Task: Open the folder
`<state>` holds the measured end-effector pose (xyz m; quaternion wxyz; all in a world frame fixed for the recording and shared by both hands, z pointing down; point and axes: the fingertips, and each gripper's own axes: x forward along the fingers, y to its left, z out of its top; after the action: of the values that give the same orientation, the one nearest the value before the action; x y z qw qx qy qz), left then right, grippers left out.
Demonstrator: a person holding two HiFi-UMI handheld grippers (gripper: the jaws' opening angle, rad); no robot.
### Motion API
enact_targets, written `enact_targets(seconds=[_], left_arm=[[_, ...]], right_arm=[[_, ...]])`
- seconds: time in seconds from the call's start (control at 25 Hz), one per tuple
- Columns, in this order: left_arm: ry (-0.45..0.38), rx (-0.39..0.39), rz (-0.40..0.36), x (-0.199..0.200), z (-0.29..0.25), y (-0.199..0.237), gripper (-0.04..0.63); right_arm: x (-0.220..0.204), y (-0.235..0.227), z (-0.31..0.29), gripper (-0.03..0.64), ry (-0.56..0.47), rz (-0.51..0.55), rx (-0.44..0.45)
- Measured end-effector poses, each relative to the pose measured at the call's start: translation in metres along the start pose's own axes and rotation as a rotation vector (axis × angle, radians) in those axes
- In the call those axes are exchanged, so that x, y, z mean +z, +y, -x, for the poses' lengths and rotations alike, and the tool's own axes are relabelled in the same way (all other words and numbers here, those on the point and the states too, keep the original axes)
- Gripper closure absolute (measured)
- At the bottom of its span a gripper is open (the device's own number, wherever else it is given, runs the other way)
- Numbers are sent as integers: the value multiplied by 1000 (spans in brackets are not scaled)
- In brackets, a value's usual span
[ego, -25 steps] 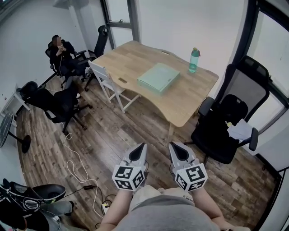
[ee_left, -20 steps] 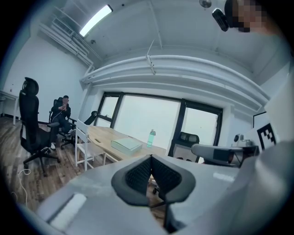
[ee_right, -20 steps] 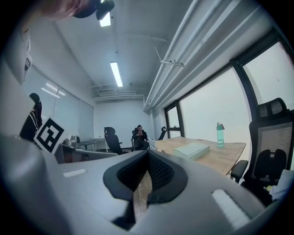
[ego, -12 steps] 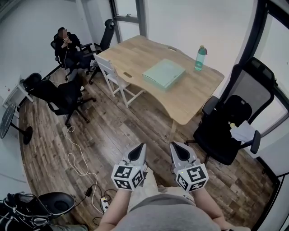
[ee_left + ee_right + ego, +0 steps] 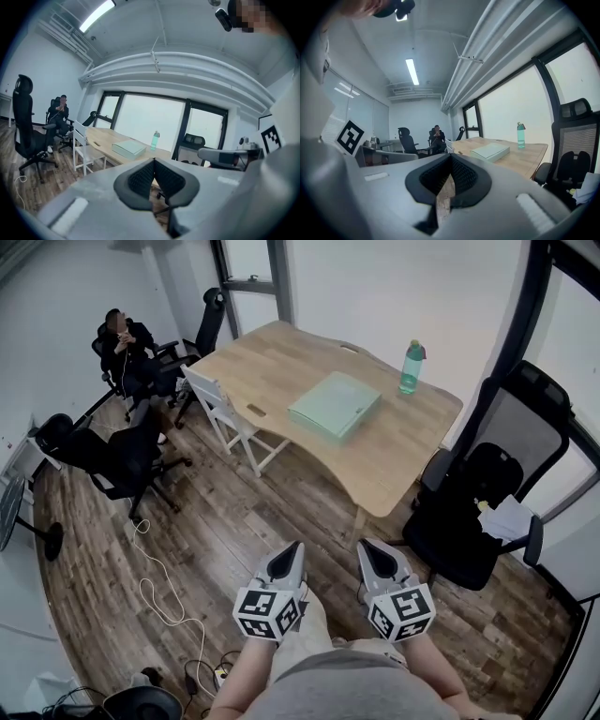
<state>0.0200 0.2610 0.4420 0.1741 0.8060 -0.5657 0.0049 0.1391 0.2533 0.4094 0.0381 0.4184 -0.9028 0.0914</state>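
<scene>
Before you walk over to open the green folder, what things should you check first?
1. Folder lies flat and closed on the table: ok.
2. Grippers close enough to reach it: not ok; the left gripper and right gripper hang over the floor, well short of the table.
3. Grippers empty: ok; nothing sits between either pair of jaws.
4. Jaws apart to take the cover: not ok; both pairs are together.
5. Water bottle out of the way: ok; it stands upright, apart from the folder.
6. Which edge of the folder opens: cannot tell.
</scene>
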Motion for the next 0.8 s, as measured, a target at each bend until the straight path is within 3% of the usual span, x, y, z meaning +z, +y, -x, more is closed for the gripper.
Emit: enact_targets(seconds=[0.8], left_arm=[[62,-113,-92,64,-154,128,591]], right_arm=[[40,-58,-197,615,8,31,-91]])
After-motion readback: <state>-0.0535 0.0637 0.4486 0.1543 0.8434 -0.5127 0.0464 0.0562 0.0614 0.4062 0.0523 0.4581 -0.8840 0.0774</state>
